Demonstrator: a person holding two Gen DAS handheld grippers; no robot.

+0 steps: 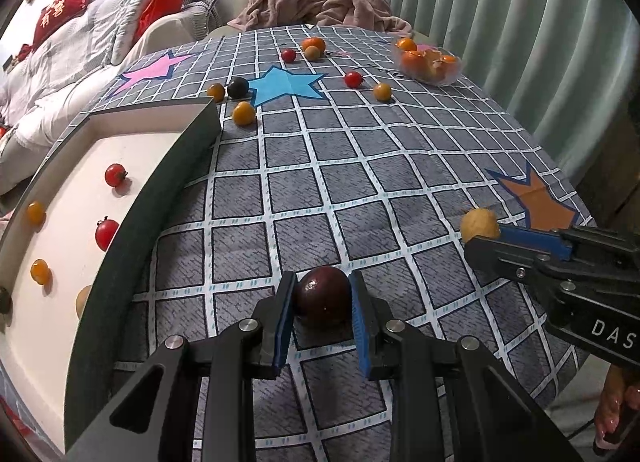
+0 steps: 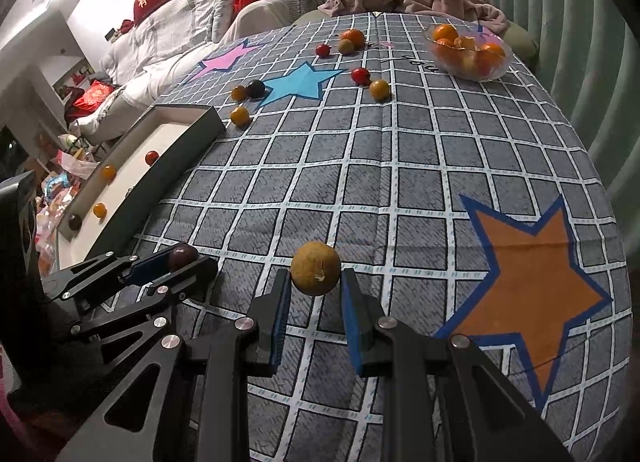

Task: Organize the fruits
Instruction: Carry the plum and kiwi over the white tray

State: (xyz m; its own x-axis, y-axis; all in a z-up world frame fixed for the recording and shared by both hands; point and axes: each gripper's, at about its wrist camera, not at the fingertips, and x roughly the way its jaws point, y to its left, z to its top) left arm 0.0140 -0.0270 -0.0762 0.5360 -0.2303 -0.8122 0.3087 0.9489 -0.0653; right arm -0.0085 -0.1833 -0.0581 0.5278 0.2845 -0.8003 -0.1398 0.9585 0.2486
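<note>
Left claw [image 1: 322, 304]: blue pads closed against a dark purple plum [image 1: 323, 296], which sits low over the checked cloth of the desk [image 1: 360, 166], just right of the tray's dark wall.
Right claw [image 2: 314, 294]: pads pinching a tan round fruit [image 2: 315, 268], near the orange star [image 2: 528, 286].
Tray [image 1: 176, 166]: white floor, dark rim, left side of desk; holds red tomatoes [image 1: 115, 174] and small orange fruits [image 1: 40, 271].
Glass bowl [image 2: 468, 52]: far right corner, filled with oranges.
Loose fruit: around the blue star [image 1: 286, 84], including a black fruit [image 1: 238, 87] touching an orange one [image 1: 216, 91].
</note>
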